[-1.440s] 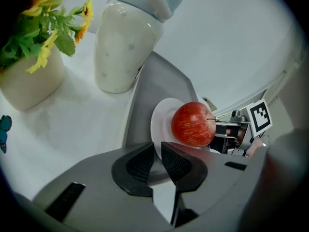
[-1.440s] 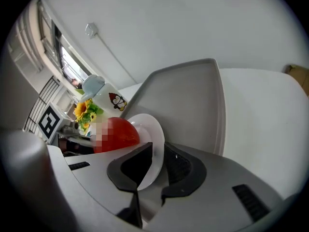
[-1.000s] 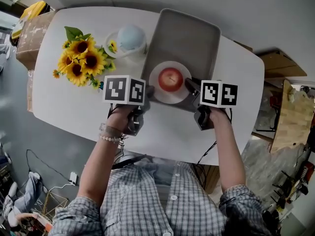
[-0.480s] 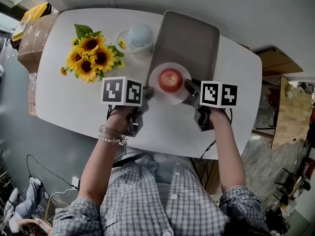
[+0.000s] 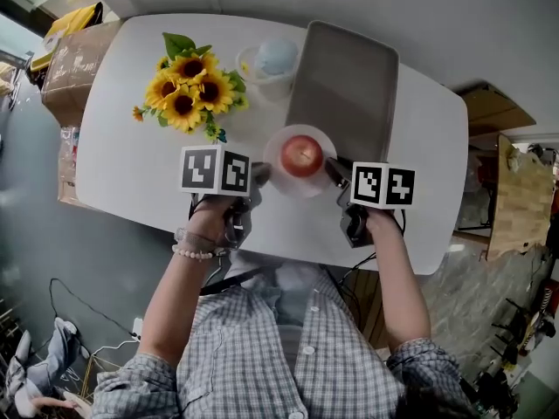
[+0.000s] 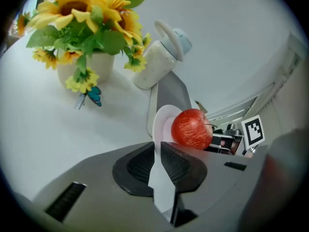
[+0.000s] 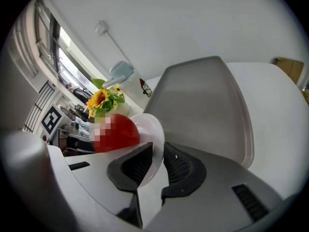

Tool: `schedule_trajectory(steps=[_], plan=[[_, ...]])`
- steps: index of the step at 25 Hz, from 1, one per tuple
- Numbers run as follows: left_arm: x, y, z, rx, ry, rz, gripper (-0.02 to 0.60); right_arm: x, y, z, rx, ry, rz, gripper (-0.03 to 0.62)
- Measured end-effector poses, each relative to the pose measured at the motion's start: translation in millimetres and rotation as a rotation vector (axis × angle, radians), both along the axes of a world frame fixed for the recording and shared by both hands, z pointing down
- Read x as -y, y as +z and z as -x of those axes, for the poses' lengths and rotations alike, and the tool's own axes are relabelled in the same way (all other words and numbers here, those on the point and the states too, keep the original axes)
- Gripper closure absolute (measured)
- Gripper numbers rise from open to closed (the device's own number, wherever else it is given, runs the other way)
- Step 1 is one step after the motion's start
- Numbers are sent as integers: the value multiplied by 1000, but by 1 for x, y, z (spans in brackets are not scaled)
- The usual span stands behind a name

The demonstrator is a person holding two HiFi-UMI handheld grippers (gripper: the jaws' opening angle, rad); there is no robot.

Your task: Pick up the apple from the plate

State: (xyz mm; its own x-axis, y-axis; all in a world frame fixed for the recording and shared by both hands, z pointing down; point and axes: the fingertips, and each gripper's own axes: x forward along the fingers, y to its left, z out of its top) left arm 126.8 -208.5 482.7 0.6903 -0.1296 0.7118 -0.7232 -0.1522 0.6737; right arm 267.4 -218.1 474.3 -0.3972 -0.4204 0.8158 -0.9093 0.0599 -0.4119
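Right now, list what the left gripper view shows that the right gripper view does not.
Only the left gripper view: the blue butterfly ornament beside the sunflowers. Only the right gripper view: the full inner face of the tray, which the left sees as a sliver. Both: the apple on the plate, the blue-capped bottle, and a tool shut on the plate's rim: left tool, right tool.

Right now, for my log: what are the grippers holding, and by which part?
Both hold the plate: left gripper shut on its left rim, right gripper on its right rim. The apple rests on it.
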Motion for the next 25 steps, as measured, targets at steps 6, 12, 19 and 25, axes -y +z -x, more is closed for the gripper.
schedule_trajectory(steps=[6, 12, 19, 25], plan=[[-19, 3, 31, 23, 25, -32, 540, -28, 5, 31, -2, 3, 6, 513], [-40, 7, 56, 31, 37, -29, 541, -57, 10, 55, 2, 12, 20, 514], [-54, 26, 74, 45, 43, -17, 541, -78, 27, 73, -2, 11, 50, 514], [-53, 44, 83, 105, 65, -45, 541, -87, 48, 84, -6, -4, 86, 514]])
